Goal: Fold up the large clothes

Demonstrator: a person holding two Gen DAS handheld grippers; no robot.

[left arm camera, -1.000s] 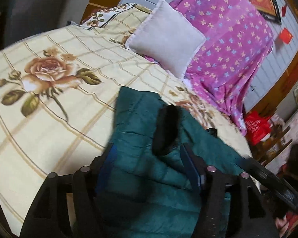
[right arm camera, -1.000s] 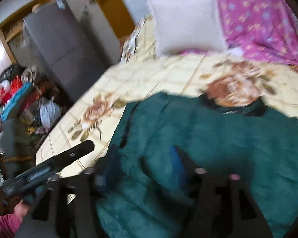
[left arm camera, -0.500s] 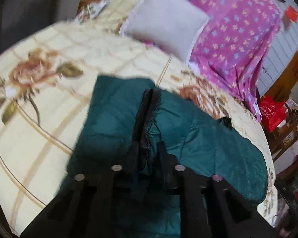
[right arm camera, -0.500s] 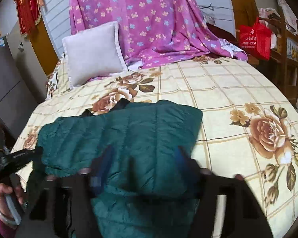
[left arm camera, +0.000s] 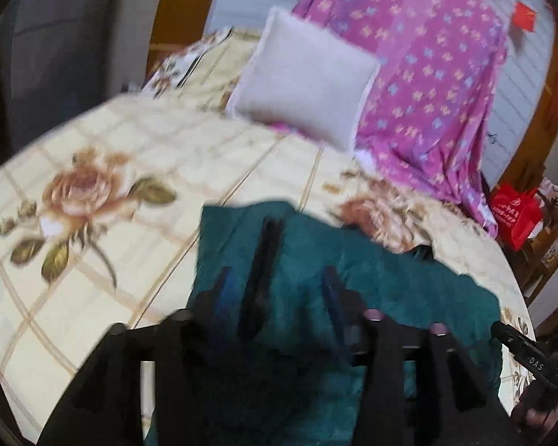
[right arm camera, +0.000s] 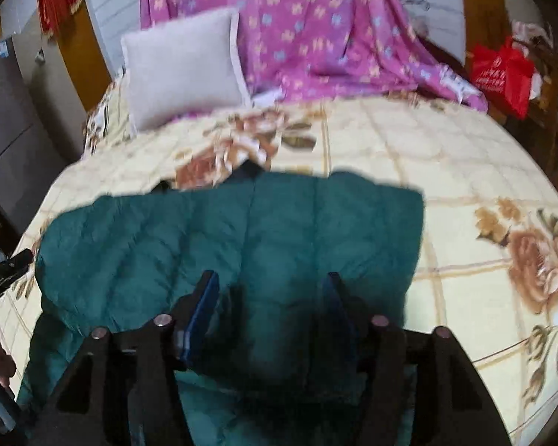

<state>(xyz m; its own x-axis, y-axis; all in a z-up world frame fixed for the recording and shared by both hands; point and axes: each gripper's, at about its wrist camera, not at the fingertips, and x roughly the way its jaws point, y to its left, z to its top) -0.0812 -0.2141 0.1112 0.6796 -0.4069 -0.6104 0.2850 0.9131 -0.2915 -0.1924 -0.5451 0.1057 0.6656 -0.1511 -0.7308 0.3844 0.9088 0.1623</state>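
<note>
A dark teal quilted jacket (left arm camera: 390,290) (right arm camera: 241,230) lies folded across the cream rose-patterned bedspread (left arm camera: 93,260). My left gripper (left arm camera: 277,290) hovers over the jacket's left end. Its jaws are opening, and the blue pads stand apart on either side of a black strip (left arm camera: 264,256) along the jacket's edge without pressing it. My right gripper (right arm camera: 269,304) is low over the jacket's near edge. Its jaws are opening too, with a thick bulge of teal fabric between the pads and a dark gap beside the left pad. Both views are blurred.
A grey pillow (left arm camera: 305,81) (right arm camera: 182,67) leans on a pink flowered sheet (left arm camera: 427,74) at the head of the bed. A red bag (left arm camera: 517,215) (right arm camera: 502,74) sits on wooden furniture to the right. A grey cabinet (right arm camera: 7,111) stands left of the bed.
My left gripper closed on the jacket's black strip half a second ago and now stands apart again. The right view swung from the jacket's left side to face its near edge.
</note>
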